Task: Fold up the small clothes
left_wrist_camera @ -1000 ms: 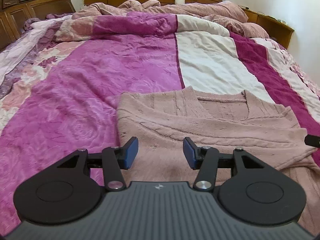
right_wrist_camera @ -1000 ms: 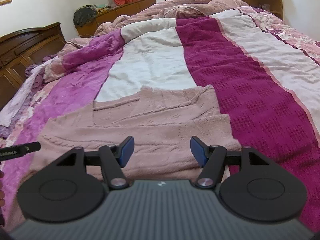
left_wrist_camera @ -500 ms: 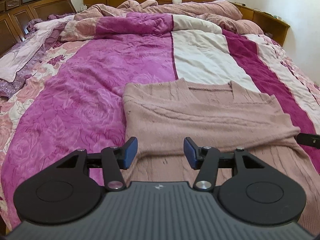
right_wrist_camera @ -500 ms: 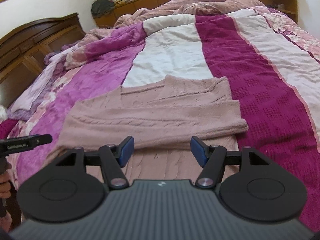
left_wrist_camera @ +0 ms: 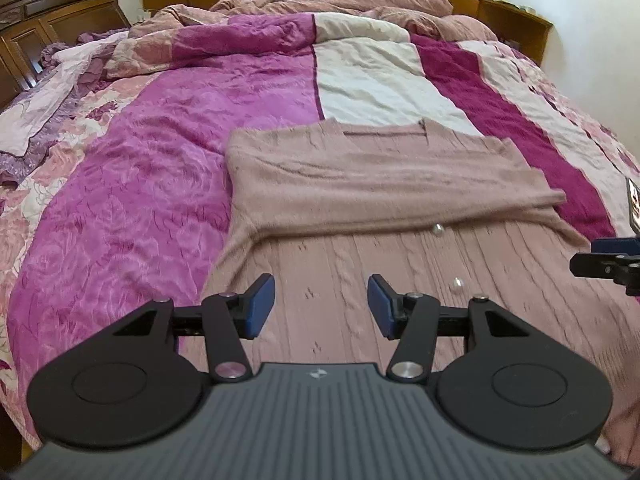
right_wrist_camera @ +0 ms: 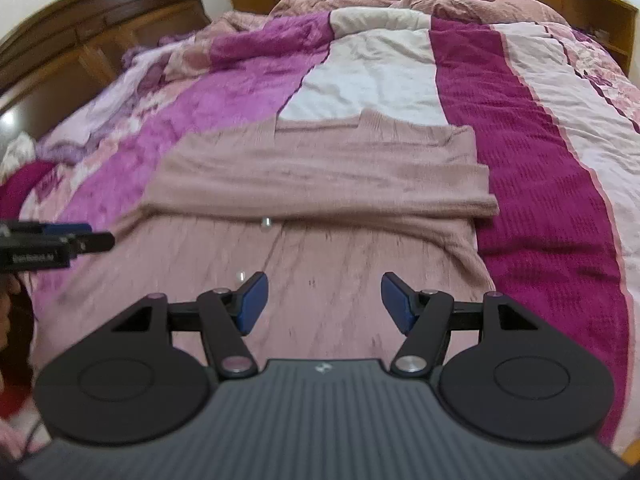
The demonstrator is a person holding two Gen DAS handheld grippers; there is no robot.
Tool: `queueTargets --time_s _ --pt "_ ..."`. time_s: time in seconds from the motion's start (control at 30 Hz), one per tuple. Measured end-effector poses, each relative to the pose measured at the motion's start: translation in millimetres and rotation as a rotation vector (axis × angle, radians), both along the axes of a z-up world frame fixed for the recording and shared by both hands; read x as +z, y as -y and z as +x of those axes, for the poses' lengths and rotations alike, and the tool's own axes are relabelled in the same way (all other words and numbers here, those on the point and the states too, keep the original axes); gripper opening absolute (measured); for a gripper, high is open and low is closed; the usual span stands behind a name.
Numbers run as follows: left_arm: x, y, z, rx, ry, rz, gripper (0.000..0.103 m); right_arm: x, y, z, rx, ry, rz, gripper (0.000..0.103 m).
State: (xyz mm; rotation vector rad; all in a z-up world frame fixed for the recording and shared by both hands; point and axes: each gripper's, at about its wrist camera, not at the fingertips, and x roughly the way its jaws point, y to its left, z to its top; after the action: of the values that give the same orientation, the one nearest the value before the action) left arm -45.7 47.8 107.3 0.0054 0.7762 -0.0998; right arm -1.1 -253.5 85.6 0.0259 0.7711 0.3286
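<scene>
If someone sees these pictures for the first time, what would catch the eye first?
First, the dusty-pink knitted sweater lying mid-bed, its sleeves folded across the chest. Under it, the bedspread stands out with its magenta, cream and crimson stripes. In front, the left gripper hovers open and empty above the sweater's lower part.

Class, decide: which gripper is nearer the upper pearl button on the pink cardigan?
Probably left. The left gripper hovers just left of the upper pearl button; the right gripper sits further right of it.
</scene>
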Motion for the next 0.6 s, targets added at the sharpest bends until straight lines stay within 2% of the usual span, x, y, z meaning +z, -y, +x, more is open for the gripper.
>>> queueTargets --time_s 0.2,0.4,0.6 --pt "-6.6 -1.0 -20.7 -0.027 -0.024 -0.002 0.06 -3.2 2.8 -19.8 0.041 -0.016 -0.041 0.065" --pt "-10.4 -0.1 -42.5 -0.064 -0.034 0.028 0.06 -9.0 -0.2 -36.0 0.098 -0.031 -0.106 0.065" --pt "-18.9 1.6 -61.5 -0.114 -0.075 0.054 0.06 -12.7 -7.6 -54.8 0.202 -0.031 -0.194 0.065"
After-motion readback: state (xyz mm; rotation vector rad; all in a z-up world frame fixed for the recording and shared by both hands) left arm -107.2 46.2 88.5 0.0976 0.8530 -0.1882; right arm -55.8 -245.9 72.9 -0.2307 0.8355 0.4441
